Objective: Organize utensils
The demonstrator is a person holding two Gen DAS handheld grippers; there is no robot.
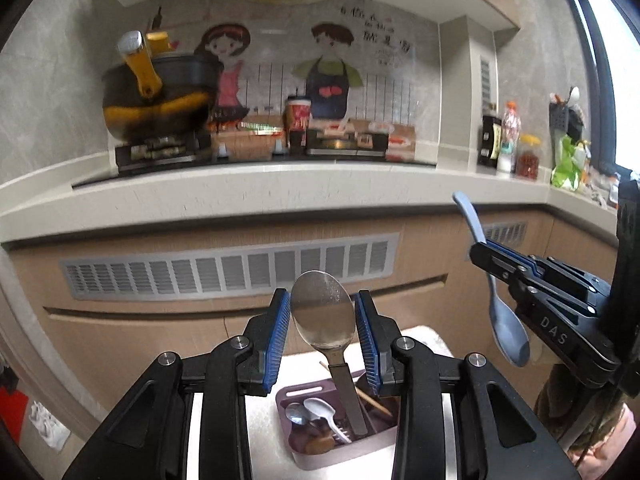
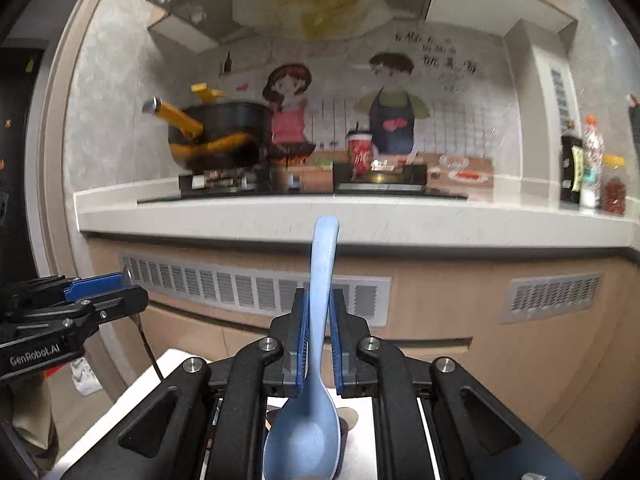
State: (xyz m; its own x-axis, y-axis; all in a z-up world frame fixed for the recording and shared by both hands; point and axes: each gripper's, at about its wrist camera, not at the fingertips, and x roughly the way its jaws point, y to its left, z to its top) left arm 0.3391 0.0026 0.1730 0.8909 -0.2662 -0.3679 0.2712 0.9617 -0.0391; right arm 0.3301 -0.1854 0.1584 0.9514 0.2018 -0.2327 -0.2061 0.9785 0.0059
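Observation:
My left gripper [image 1: 323, 295] is shut on a metal spoon [image 1: 323, 320]. Its blue pads clamp the bowl, which stands upright while the handle hangs down. Below it a purple utensil caddy [image 1: 301, 391] sits on a white table [image 1: 262, 420] and holds a white plastic fork [image 1: 320, 410], a small spoon and chopsticks. My right gripper [image 2: 320, 294] is shut on the handle of a light blue spoon [image 2: 306, 432], whose bowl hangs toward the camera. The left wrist view shows the right gripper [image 1: 482, 250] and the blue spoon [image 1: 509, 334] at the right. The right wrist view shows the left gripper [image 2: 130, 286] at the left.
Ahead runs a pale kitchen counter [image 1: 260, 196] with a vent grille [image 1: 228, 268] in the cabinet below. A black and yellow pot [image 1: 156, 96] sits on the stove, a red cup [image 1: 298, 120] beside it. Bottles and jars [image 1: 508, 140] stand at the right corner.

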